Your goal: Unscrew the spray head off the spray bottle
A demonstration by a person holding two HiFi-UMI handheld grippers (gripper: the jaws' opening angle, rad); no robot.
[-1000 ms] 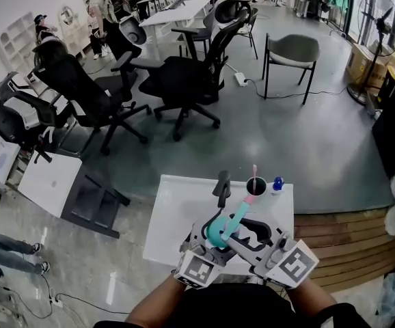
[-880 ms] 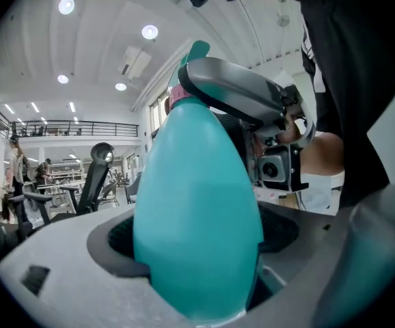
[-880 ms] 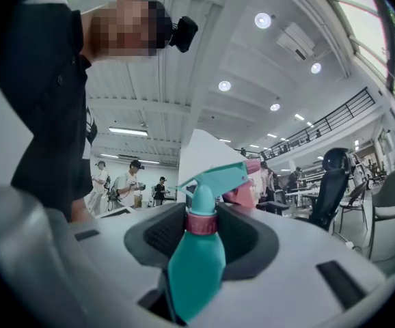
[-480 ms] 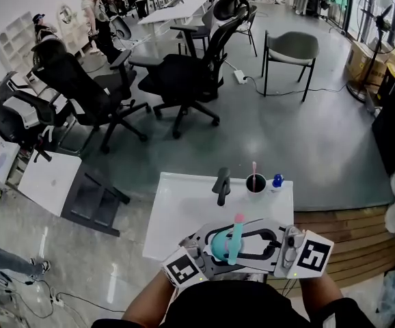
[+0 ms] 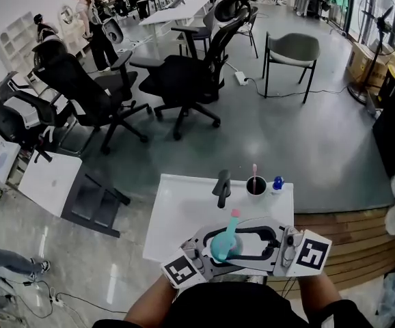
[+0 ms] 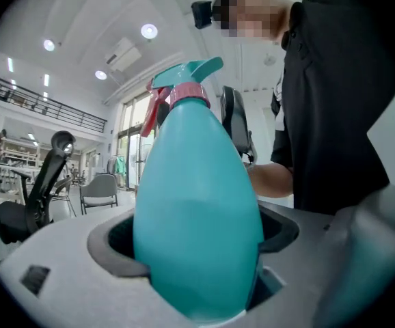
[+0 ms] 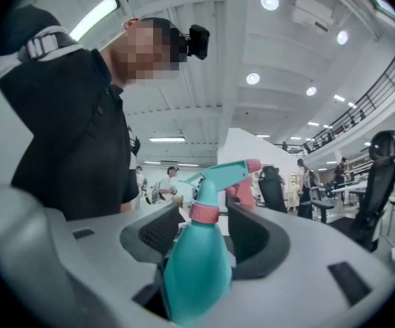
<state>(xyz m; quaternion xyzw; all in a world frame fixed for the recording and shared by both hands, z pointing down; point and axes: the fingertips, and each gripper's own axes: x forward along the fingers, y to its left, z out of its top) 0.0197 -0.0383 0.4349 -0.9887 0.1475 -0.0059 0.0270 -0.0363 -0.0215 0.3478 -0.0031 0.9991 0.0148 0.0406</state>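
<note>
A teal spray bottle (image 5: 222, 244) with a teal spray head (image 5: 234, 215) and a pink collar (image 7: 204, 212) is held low over the table's near edge. My left gripper (image 5: 218, 246) comes in from the left and is shut on the bottle's fat body (image 6: 197, 210), with pads pressing on both sides. My right gripper (image 5: 244, 240) comes in from the right. Its jaws have just been opening and now stand wide either side of the neck (image 7: 204, 234), clear of the collar. The spray head (image 7: 221, 176) sits on the bottle, nozzle pointing away from me.
Just beyond the grippers is a white table (image 5: 184, 210). On its far edge stand a black upright object (image 5: 221, 186), a black cup with a pink stick (image 5: 255, 184) and a small blue item (image 5: 277, 182). Office chairs (image 5: 184, 80) stand farther off, and a wooden platform (image 5: 348, 238) lies at right.
Both grippers swung apart sideways, and the bottle went from leaning right to nearly upright. The right jaws have spread away from the neck. The left grip stays on the body.
</note>
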